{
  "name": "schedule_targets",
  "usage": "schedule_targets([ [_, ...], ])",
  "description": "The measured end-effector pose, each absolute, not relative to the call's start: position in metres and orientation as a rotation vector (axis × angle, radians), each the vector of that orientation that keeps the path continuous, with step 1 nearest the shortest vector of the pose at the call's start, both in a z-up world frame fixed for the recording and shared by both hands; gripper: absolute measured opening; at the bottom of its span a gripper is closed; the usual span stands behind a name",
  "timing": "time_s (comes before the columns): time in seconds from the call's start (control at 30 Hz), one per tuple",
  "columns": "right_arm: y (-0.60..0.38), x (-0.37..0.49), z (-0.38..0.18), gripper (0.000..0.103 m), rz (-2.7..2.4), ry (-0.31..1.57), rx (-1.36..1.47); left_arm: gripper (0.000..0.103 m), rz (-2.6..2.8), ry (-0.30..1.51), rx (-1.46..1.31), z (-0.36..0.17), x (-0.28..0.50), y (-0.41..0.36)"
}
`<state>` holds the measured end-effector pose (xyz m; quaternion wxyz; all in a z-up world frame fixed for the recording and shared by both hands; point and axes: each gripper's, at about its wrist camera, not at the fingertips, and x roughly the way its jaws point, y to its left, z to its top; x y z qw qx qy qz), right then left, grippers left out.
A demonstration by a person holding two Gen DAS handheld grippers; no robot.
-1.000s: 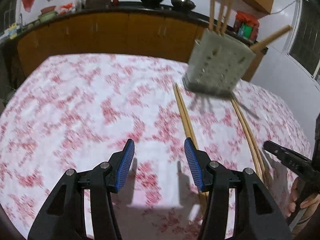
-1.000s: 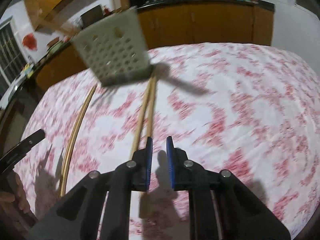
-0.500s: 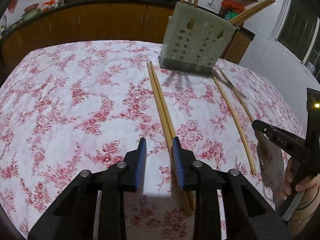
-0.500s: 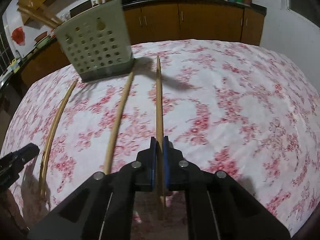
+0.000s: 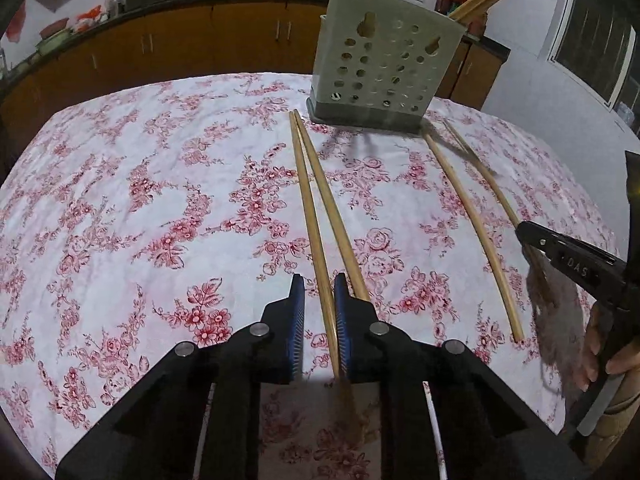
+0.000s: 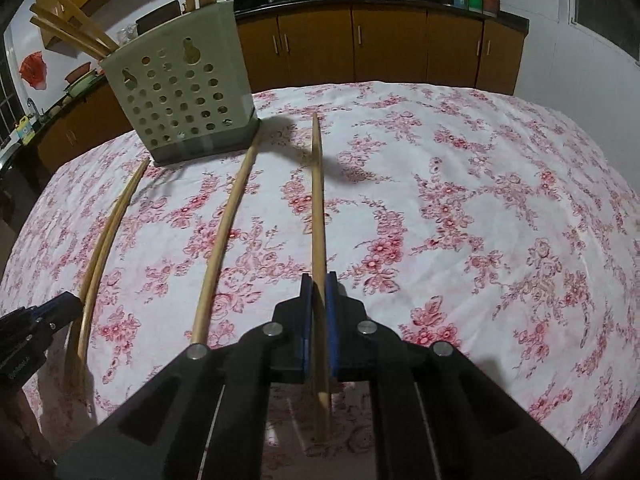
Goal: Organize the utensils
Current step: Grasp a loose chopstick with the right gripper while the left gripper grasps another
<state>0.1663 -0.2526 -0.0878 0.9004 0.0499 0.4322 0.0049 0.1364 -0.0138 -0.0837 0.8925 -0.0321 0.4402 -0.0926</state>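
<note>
Near: left tool straddles one chopstick of a touching pair, jaws closing, a gap on the left side still showing. Its twin lies outside, against the right finger. Right tool pressed together on a single chopstick, tip raised off the floral cloth.

Risk: closing could nudge the twin and roll it; a long stick gripped near one end may pivot or slip.

Mid: one loose chopstick between the tools.

Far: perforated holder, already holding sticks, near the counter's back edge. Open cloth to either side; the holder's mouth is high.
</note>
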Motion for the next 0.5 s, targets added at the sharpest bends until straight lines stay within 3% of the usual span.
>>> schedule_targets([
  [0.07, -0.251, 0.167, -0.088, 0.009, 0.009, 0.895, 0.1, 0.008, -0.183, 0.914, -0.067, -0.084, 0.139, -0.012],
  [0.5, -0.239, 0.177, -0.088, 0.009, -0.006, 0.876, 0.059, 0.008, -0.068, 0.891, -0.097, -0.082, 0.162, 0.026],
])
